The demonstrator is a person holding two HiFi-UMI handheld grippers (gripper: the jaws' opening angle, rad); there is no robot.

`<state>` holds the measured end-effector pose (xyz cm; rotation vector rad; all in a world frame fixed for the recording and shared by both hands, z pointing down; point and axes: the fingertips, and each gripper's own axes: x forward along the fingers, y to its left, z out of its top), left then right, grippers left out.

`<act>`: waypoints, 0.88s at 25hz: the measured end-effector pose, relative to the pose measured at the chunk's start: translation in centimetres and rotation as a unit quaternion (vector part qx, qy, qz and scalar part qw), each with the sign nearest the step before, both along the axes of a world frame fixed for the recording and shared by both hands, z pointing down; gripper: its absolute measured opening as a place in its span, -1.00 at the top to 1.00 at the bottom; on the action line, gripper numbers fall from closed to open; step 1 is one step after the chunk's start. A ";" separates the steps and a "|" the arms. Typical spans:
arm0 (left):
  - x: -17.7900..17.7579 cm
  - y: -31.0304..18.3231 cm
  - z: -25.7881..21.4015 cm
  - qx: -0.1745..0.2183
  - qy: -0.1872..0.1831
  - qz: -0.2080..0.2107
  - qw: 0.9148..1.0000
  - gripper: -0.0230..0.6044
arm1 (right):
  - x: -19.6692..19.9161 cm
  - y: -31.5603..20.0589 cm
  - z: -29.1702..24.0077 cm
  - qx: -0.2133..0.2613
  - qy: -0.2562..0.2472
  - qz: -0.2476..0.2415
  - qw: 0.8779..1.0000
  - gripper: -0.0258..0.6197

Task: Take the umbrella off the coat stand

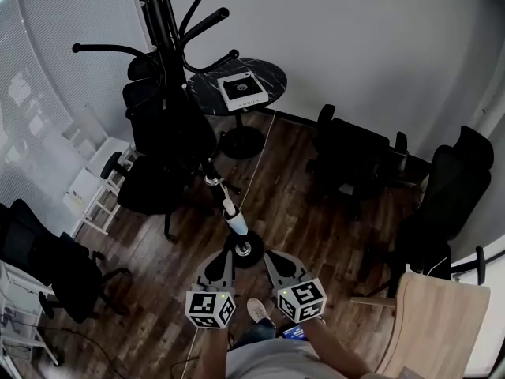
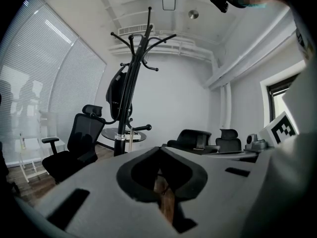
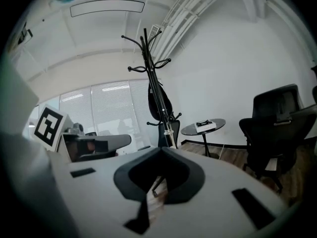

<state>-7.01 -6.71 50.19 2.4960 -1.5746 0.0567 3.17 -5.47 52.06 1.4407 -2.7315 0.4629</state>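
No legible text or numbers anywhere.

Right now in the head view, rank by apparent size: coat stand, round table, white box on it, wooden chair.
1. coat stand, though its top is close to the camera.
2. wooden chair, cropped and nearer, so unsure.
3. round table.
4. white box.

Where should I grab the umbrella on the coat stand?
Probably grip the umbrella around its black folded middle, coming from the side away from the coat stand. It hangs upright against the pole, so that side is open; hooks crowd its top.
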 end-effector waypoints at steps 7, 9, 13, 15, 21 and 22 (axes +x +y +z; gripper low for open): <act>-2.7 -6.4 0.4 -0.001 0.004 -0.009 1.000 0.86 | -2.3 -6.1 0.3 -0.003 -0.005 -0.006 1.000 0.88; -3.8 -8.1 0.3 0.003 0.011 -0.013 1.000 0.86 | -3.2 -7.8 0.4 -0.001 0.004 -0.007 1.000 0.88; -5.2 -10.5 0.7 0.005 0.022 -0.014 1.000 0.86 | -4.4 -10.3 0.7 -0.003 0.007 0.000 1.000 0.88; -5.4 -11.4 1.0 0.006 0.026 -0.010 1.000 0.86 | -4.8 -11.2 0.7 -0.003 0.011 0.001 1.000 0.88; -5.3 -13.4 1.1 0.009 0.030 0.003 1.000 0.86 | -5.1 -12.0 0.4 -0.001 0.020 0.001 1.000 0.88; -5.3 -13.7 1.1 0.009 0.029 0.005 1.000 0.86 | -5.0 -12.2 0.3 -0.001 0.021 0.004 1.000 0.88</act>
